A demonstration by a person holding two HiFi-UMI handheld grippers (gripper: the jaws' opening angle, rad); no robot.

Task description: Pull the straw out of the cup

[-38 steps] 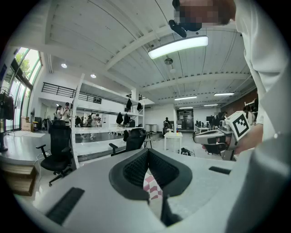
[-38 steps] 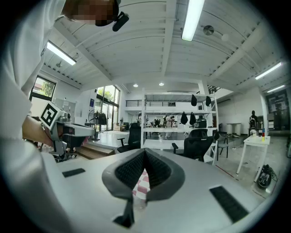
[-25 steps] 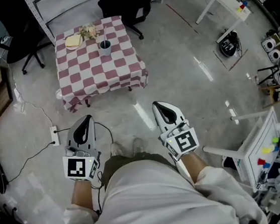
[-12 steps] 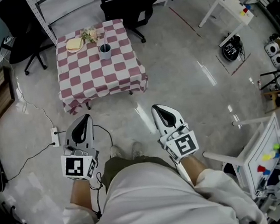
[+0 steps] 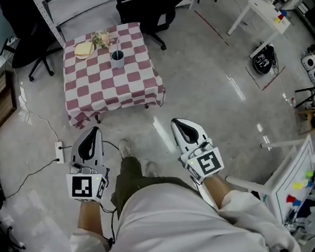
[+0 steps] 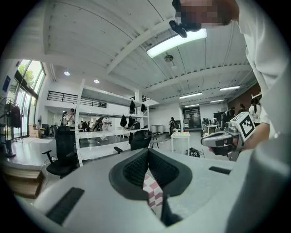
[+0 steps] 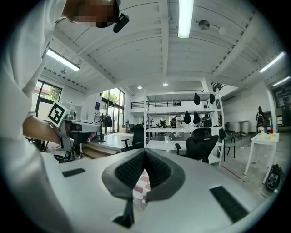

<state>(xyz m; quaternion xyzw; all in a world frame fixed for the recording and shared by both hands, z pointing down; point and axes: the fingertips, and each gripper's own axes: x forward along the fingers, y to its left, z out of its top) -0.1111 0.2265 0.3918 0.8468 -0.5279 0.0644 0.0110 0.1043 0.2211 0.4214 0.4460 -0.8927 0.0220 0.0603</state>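
Holding both pairs of jaws closed, pads together, nothing gripped.

- Left gripper [image 5: 92,131]: in its own view the ribbed pads meet at the tips. Only a sliver of checked cloth shows through the notch below, and that is far off, not between the pads.
- Right gripper [image 5: 178,120]: same reading, closed and empty, level at my waist. The two sit side by side in the lower middle of the head view.
- Change over the last second: my shoes stood together then. Now one shoe [image 5: 125,148] is out ahead between the grippers, so a step towards the table has begun. The grippers ride along with me, jaws unchanged.
- Table [image 5: 113,88]: checked cloth, upper left of centre, well apart from both grippers across bare floor.
- Cup [image 5: 117,58]: dark, upright near the table's far edge, with a yellow item [image 5: 83,48] and flowers [image 5: 100,38] beyond it.
- Straw [image 5: 118,44]: a thin pale line rising from the cup, probably it, though too small to be sure.

Judgement: the straw is not yet out and nothing has been touched. This is the approach, and the jaws must open before any grasp.
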